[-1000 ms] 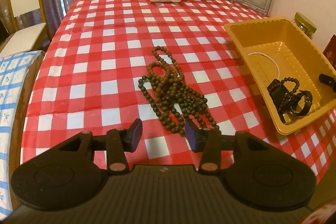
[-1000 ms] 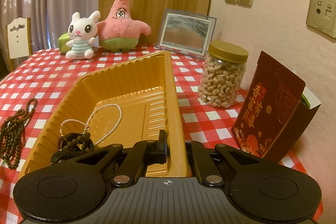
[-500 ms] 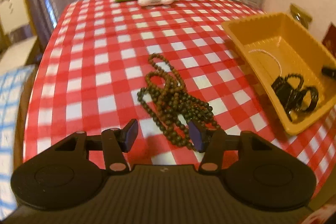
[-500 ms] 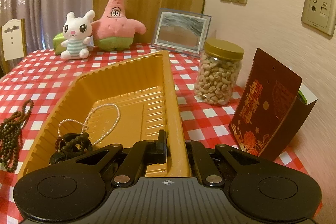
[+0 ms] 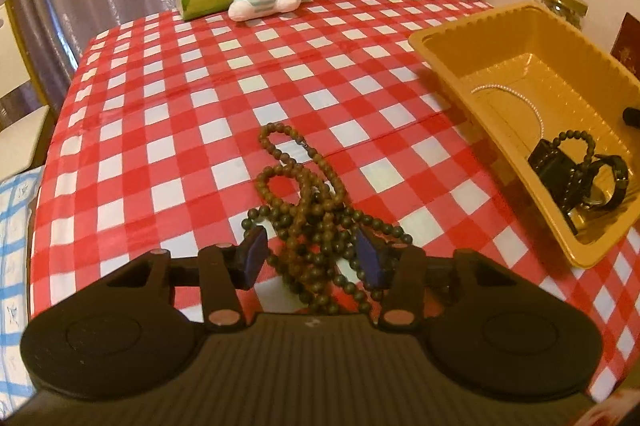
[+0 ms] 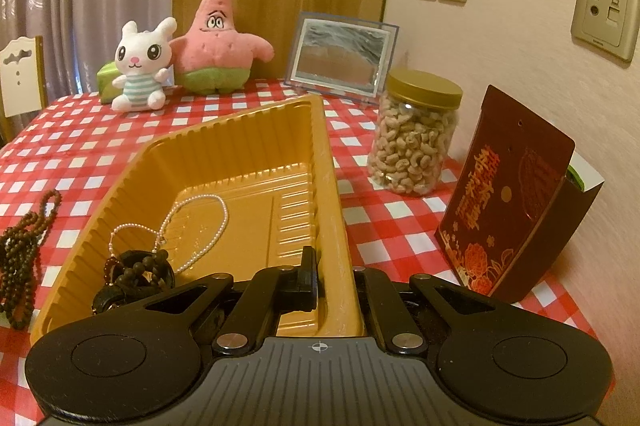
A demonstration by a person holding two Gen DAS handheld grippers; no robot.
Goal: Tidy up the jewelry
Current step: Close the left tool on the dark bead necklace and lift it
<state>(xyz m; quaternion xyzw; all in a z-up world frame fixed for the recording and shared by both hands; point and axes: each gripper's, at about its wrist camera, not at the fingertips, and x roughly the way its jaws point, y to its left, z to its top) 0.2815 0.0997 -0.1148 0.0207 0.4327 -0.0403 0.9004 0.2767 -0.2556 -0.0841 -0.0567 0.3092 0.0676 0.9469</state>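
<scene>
The left gripper is sitting low over the desk with its fingers spread, straddling the near end of the dark wooden bead strand heaped at the lower centre of the left wrist frame. The blue pads are standing on either side of the thickest tangle, probably because a bunch of loops is easier to catch than a single line of beads; nothing is being pinched yet.

The right gripper is pinching the near wall of the yellow tray at the lower centre of its frame, one finger inside and one outside the rim, likely steadying the light tray so that it is not sliding while jewelry is dropped in. Lying in the tray's lower left are a pearl necklace and a dark cluster of bracelets, so the bead strand looks like the one piece not yet sorted.
</scene>
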